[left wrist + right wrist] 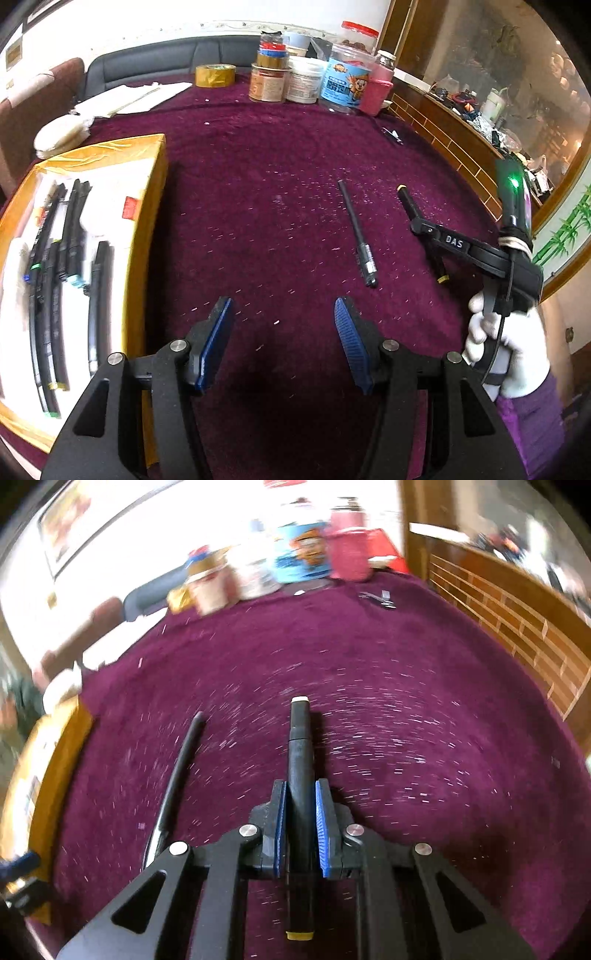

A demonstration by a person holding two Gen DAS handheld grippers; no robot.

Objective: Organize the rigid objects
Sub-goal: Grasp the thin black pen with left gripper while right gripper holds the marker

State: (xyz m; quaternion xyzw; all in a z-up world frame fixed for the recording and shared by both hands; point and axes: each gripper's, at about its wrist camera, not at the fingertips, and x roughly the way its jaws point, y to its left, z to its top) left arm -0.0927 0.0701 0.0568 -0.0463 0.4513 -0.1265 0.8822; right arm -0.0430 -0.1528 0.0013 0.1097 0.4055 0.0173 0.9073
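Note:
My right gripper [300,794] is shut on a black marker with yellow ends [300,760], which lies along the fingers just above the purple cloth. The same gripper [419,221] and marker [406,197] show at the right in the left wrist view. A thin black pen [357,232] lies loose on the cloth between the grippers; it also shows in the right wrist view [177,768]. My left gripper [282,314] is open and empty over the cloth. A yellow box [147,206] at the left holds several black markers [55,266].
Jars, tins and a tape roll [215,75] stand in a cluster [306,79] at the table's far edge. White paper [136,96] lies far left. A small metal tool [391,134] lies far right. A wooden cabinet [461,147] borders the table's right side.

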